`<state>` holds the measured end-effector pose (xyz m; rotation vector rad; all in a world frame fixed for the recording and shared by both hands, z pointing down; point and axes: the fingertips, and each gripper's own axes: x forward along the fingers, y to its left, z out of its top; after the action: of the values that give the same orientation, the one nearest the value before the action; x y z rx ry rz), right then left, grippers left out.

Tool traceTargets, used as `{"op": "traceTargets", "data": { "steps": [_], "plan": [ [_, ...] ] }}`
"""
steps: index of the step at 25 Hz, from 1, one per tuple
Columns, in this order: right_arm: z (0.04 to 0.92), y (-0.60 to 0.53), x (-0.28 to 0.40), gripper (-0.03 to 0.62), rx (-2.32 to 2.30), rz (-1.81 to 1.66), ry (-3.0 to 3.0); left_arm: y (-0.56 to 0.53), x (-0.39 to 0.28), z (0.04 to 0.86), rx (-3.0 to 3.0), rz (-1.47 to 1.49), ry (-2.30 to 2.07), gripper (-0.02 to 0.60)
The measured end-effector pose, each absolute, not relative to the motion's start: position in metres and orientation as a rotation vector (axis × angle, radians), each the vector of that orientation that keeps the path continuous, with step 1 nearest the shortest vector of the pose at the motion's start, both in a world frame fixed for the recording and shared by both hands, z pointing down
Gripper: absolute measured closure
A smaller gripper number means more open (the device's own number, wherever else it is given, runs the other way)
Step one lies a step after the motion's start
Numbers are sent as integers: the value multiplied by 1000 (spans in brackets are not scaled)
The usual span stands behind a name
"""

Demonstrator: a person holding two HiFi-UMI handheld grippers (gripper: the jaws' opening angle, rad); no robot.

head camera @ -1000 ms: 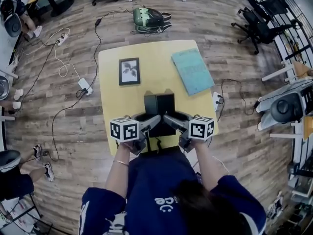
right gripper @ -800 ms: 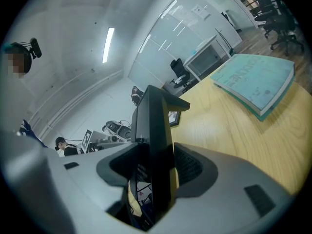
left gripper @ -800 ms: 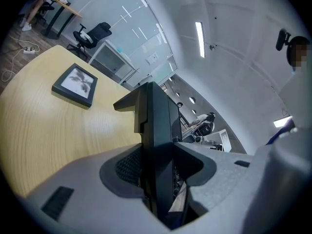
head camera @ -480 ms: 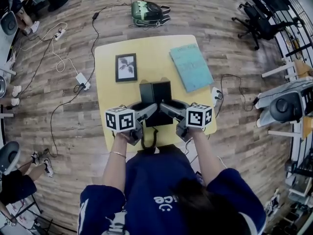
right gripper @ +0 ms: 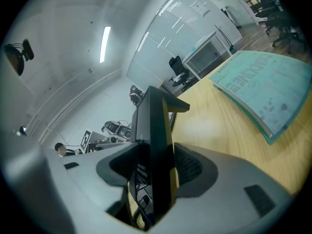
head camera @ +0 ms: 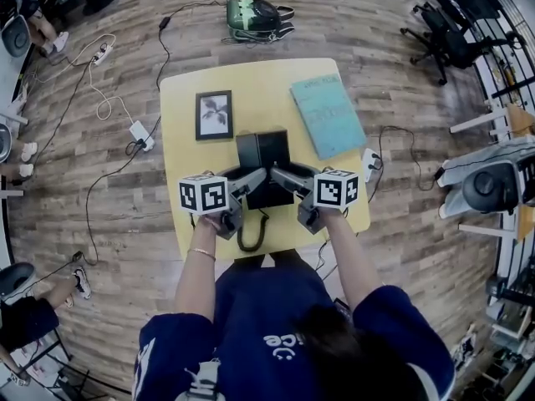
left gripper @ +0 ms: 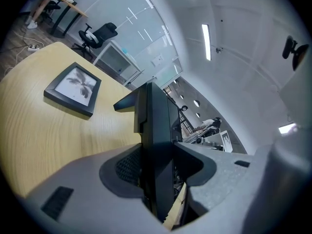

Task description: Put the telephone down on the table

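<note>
Even, bright light from ceiling strips (left gripper: 206, 42) above the bench (head camera: 180, 140) casts only soft shadows on it, while all views bow strongly at their edges, the gripper views darkening into black corners.

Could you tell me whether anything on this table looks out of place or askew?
Only the telephone: both the left gripper and right gripper clamp it, and its cord loops over the table's near edge.

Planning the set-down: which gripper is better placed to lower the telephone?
Neither leads: left gripper and right gripper each clamp one side of the telephone over the yellow table, so both likely lower it together.
</note>
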<state>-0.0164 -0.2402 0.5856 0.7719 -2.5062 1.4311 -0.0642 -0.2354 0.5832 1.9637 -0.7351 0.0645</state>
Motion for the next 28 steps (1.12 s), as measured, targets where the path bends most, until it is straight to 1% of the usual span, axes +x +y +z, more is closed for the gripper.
{"op": "traceTargets", "data": {
  "steps": [28],
  "plan": [
    [645,-270,-5,359,744,1572,-2405,-268,-52,640,1927,139,-752,388]
  ]
}}
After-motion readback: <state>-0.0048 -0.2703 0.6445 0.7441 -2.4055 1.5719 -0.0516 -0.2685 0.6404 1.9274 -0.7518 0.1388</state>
